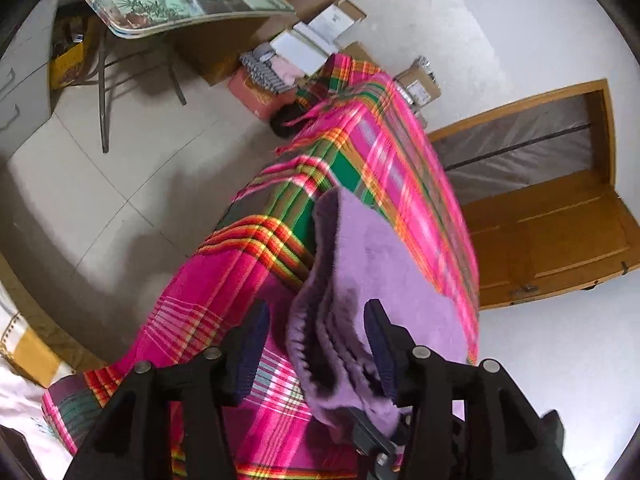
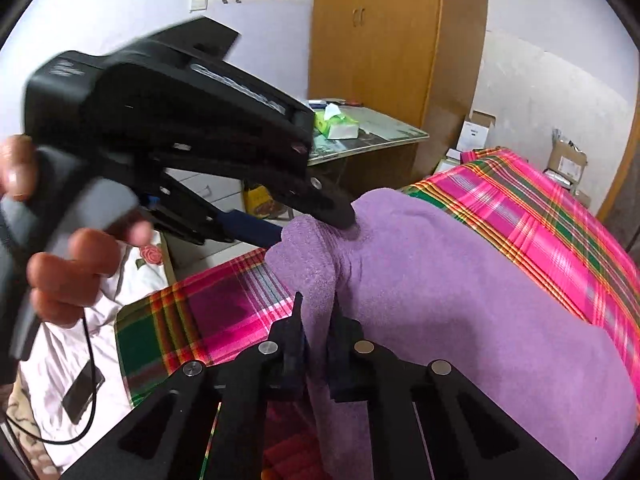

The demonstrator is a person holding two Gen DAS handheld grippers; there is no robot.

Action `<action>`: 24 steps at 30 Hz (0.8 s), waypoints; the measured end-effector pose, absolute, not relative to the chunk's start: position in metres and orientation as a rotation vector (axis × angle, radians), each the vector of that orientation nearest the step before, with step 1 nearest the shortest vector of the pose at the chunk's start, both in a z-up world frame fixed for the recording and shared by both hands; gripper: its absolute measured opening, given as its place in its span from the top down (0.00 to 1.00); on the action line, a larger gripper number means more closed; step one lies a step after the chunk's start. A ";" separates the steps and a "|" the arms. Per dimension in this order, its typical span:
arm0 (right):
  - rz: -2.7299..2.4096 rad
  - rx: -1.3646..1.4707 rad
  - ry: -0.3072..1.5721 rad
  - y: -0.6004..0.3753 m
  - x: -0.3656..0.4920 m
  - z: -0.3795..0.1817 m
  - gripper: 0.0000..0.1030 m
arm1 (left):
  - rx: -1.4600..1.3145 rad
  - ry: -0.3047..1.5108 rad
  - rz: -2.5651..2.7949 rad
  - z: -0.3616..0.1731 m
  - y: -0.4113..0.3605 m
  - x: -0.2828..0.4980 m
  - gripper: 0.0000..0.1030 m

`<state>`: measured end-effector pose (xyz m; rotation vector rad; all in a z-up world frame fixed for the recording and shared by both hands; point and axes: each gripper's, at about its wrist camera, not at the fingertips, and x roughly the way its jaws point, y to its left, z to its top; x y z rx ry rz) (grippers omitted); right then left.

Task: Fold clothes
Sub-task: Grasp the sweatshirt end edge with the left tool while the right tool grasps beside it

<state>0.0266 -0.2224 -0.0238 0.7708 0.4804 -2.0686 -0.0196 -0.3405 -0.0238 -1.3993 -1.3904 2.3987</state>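
Note:
A lilac fleece garment (image 1: 400,272) (image 2: 460,300) lies folded in layers on a bed with a pink, green and orange plaid cover (image 1: 224,280) (image 2: 540,216). My left gripper (image 1: 316,340) stands open around the garment's stacked edge. Its right finger (image 1: 380,344) touches the fleece, while the left finger stays clear of it. In the right wrist view a hand (image 2: 72,280) holds that left gripper (image 2: 312,228) at the garment's far corner. My right gripper (image 2: 318,316) is shut on a raised fold of the lilac fleece at the near edge.
A folding table (image 1: 248,16) (image 2: 392,136) with a green tissue pack (image 2: 336,124) stands beyond the bed. Cardboard boxes (image 1: 320,36) sit by the wall, near a wooden door (image 1: 552,236) and a wardrobe (image 2: 380,40). White floral bedding (image 2: 132,280) and a phone on a cable (image 2: 82,392) lie left.

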 end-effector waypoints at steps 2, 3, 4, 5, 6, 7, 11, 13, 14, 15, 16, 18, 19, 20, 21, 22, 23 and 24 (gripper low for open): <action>-2.065 0.766 0.468 -0.220 0.027 -0.023 0.93 | -1.401 -1.416 2.355 -0.027 -0.338 -0.026 0.52; -2.065 0.761 0.461 -0.219 0.028 -0.022 0.93 | -1.403 -1.420 2.341 -0.028 -0.336 -0.028 0.52; -2.066 0.756 0.453 -0.217 0.029 -0.021 0.93 | -1.416 -1.402 2.337 -0.028 -0.333 -0.032 0.52; -2.067 0.750 0.446 -0.215 0.030 -0.020 0.93 | -1.425 -1.383 2.337 -0.027 -0.332 -0.035 0.52; -2.068 0.744 0.438 -0.214 0.031 -0.019 0.93 | -1.435 -1.364 2.337 -0.027 -0.330 -0.037 0.52; -2.069 0.738 0.427 -0.212 0.031 -0.017 0.93 | -1.443 -1.350 2.336 -0.026 -0.330 -0.039 0.52; -2.060 0.732 0.400 -0.207 0.032 -0.015 0.93 | -1.444 -1.367 2.294 -0.028 -0.329 -0.050 0.52; -2.056 0.732 0.394 -0.205 0.032 -0.015 0.93 | -1.435 -1.380 2.274 -0.030 -0.329 -0.057 0.52; -2.054 0.731 0.392 -0.204 0.033 -0.015 0.93 | -1.435 -1.384 2.266 -0.030 -0.329 -0.059 0.52; -2.053 0.728 0.388 -0.203 0.033 -0.014 0.93 | -1.434 -1.388 2.258 -0.031 -0.328 -0.061 0.54; -2.052 0.724 0.385 -0.202 0.033 -0.014 0.93 | -1.434 -1.392 2.250 -0.031 -0.328 -0.063 0.59; -2.051 0.724 0.383 -0.200 0.033 -0.014 0.93 | -1.445 -1.390 2.237 -0.034 -0.328 -0.065 0.66; -2.050 0.724 0.382 -0.199 0.033 -0.014 0.93 | -1.450 -1.389 2.230 -0.035 -0.327 -0.067 0.71; -2.050 0.724 0.380 -0.199 0.032 -0.014 0.93 | -1.447 -1.396 2.229 -0.035 -0.328 -0.067 0.73; -2.048 0.728 0.380 -0.200 0.032 -0.014 0.93 | -1.444 -1.404 2.228 -0.036 -0.329 -0.068 0.75; -2.049 0.731 0.377 -0.201 0.031 -0.014 0.93 | -1.436 -1.407 2.229 -0.035 -0.329 -0.068 0.78; -2.050 0.731 0.374 -0.201 0.030 -0.014 0.93 | -1.424 -1.410 2.235 -0.034 -0.331 -0.068 0.79; -2.054 0.731 0.373 -0.201 0.030 -0.014 0.93 | -1.412 -1.412 2.242 -0.034 -0.332 -0.068 0.80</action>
